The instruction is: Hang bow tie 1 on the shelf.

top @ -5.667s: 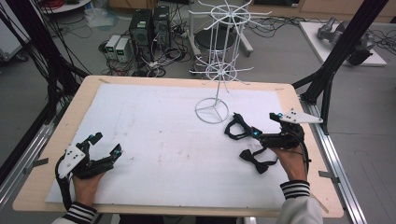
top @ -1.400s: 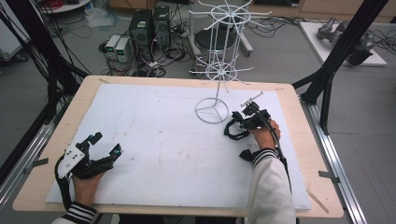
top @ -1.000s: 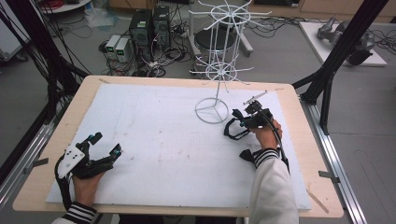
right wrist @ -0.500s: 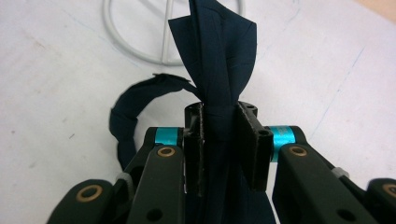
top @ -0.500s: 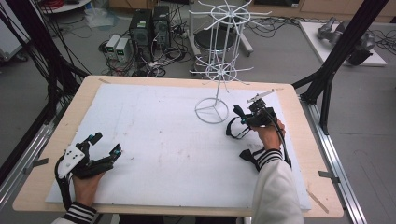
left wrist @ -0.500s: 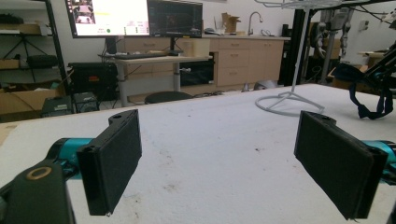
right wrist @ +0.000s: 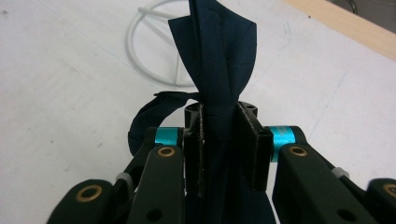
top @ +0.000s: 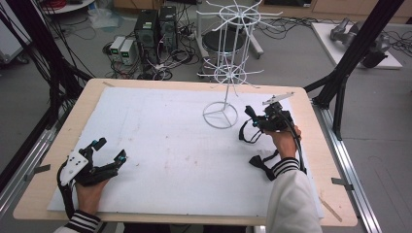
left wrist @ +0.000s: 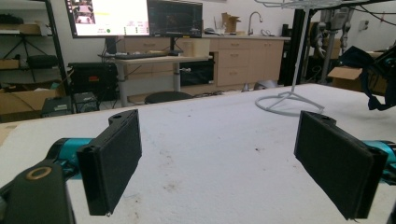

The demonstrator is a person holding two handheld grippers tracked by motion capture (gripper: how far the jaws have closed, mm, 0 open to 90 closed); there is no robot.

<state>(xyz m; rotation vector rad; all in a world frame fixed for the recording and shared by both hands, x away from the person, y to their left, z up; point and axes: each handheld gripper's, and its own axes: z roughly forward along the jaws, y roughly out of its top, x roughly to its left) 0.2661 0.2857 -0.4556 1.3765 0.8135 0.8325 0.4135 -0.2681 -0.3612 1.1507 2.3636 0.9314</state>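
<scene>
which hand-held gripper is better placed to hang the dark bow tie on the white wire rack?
Right. The right hand-held gripper is already shut on the dark bow tie, just beside the white wire rack. The left hand-held gripper rests open at the table's near left.

Black two-jaw grippers (top: 104, 150) with teal joints and brass screws are held; striped cuffs (top: 285, 166), white sleeve.
</scene>
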